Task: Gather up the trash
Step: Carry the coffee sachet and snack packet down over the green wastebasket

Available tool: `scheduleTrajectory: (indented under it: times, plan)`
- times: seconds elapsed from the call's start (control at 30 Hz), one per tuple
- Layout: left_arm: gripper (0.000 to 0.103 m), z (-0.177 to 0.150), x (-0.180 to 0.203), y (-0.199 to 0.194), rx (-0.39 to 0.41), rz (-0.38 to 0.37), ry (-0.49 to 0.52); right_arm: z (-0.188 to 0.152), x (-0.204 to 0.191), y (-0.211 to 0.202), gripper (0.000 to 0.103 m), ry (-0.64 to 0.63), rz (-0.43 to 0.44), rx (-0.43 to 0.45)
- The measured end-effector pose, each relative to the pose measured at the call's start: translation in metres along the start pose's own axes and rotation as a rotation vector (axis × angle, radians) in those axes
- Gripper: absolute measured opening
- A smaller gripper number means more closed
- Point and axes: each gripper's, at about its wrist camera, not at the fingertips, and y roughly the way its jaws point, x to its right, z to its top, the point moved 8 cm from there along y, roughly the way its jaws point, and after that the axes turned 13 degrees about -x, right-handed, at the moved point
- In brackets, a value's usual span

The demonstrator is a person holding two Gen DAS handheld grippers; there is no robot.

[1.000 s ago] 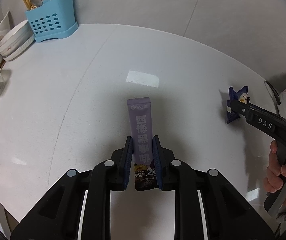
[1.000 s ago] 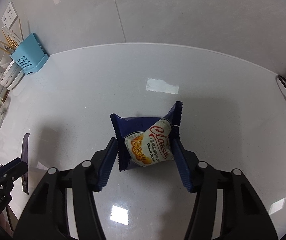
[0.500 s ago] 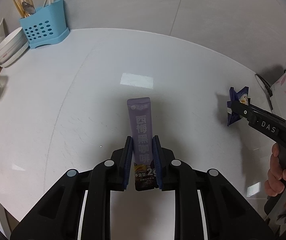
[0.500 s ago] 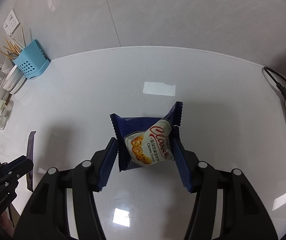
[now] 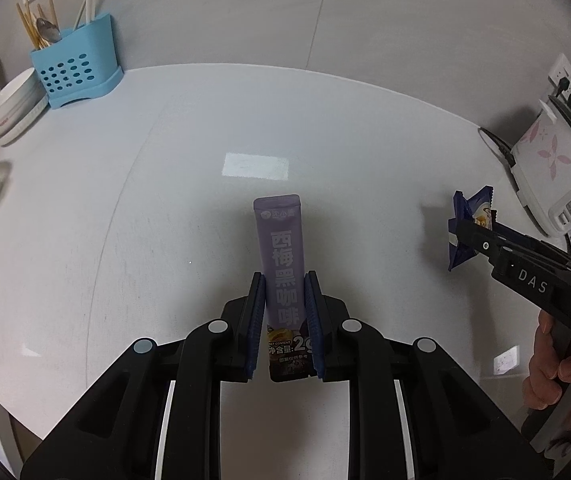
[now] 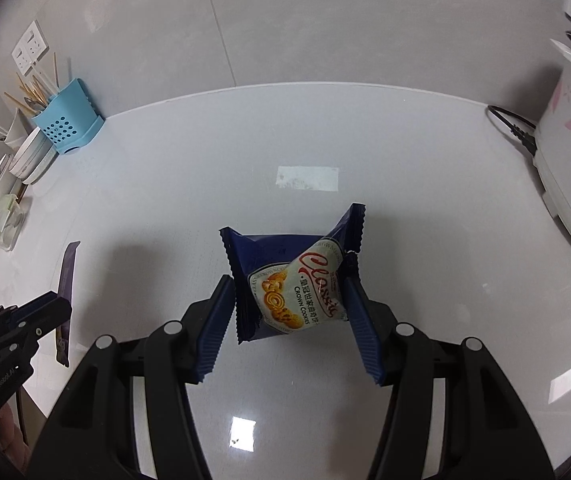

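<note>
The left tongs (image 5: 284,320) are pinched nearly closed on a purple coffee sachet (image 5: 281,264), gripping it across its narrow width near the lower end so the long body sticks out toward twelve o'clock, clear of the white worktop (image 5: 125,220). That low, narrow hold suits a thin stick pack: it stays stiff and does not flop.

The right tongs (image 6: 293,320) stand partly open, their ribbed blue pads pressing both sides of a navy cookie wrapper (image 6: 293,280), which bulges and creases between them. A wider spread is needed here because the packet is puffy. In the left wrist view the same wrapper shows at three o'clock, with a hand (image 5: 553,368) on the handle.

Both pieces of trash hang above the worktop, so pickup looks done; what remains is probably carrying them to a bin, which no view shows.

A blue cutlery holder (image 6: 65,128) sits at ten o'clock by stacked bowls (image 5: 13,108), and a flowered rice cooker (image 6: 565,168) at three o'clock, both well apart from the tongs.
</note>
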Motion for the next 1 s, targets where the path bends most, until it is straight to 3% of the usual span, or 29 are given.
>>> scheduleTrajectory:
  times: [0.33, 1.0]
  plan:
    - [0.020, -0.033, 0.001, -0.011, 0.003, -0.020, 0.040, -0.030, -0.006, -0.017, 0.054, 0.017, -0.008, 0.016]
    - [0.020, -0.123, -0.013, -0.042, -0.001, -0.037, 0.094, -0.132, -0.044, -0.052, 0.054, 0.034, -0.003, 0.041]
